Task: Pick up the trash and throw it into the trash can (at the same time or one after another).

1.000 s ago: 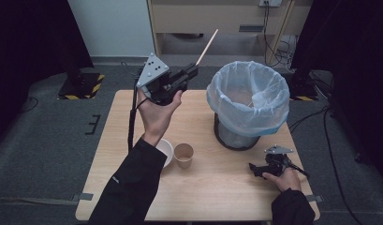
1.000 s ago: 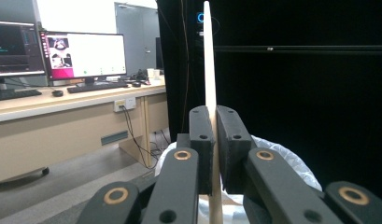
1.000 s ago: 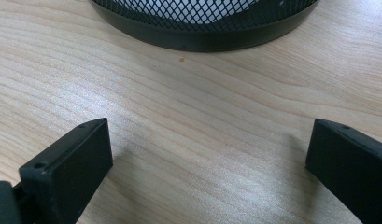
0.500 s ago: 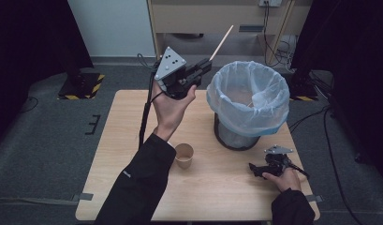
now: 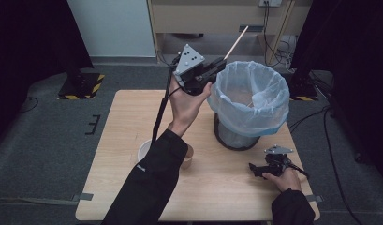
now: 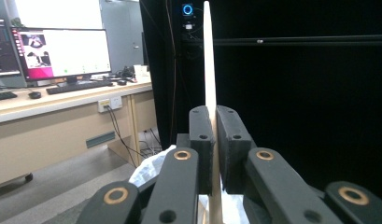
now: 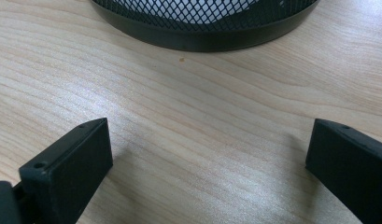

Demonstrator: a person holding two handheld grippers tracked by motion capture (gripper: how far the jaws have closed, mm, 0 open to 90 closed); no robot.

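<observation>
Left tool (image 6: 212, 154) clamps stick (image 6: 208, 56), lower end cut off | right tool (image 7: 207, 163) jaws apart, empty

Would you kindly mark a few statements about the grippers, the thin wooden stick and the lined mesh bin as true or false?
1. The left gripper is shut on the thin wooden stick. True.
2. The right gripper holds a paper cup. False: its jaws stand wide apart over bare wooden table.
3. The black mesh bin is lined with a pale blue plastic bag. True.
4. The bin lies tipped on its side. False: it stands upright on the table.
5. The left gripper rests on the table. False: the left hand holds it raised beside the bin's rim.
</observation>
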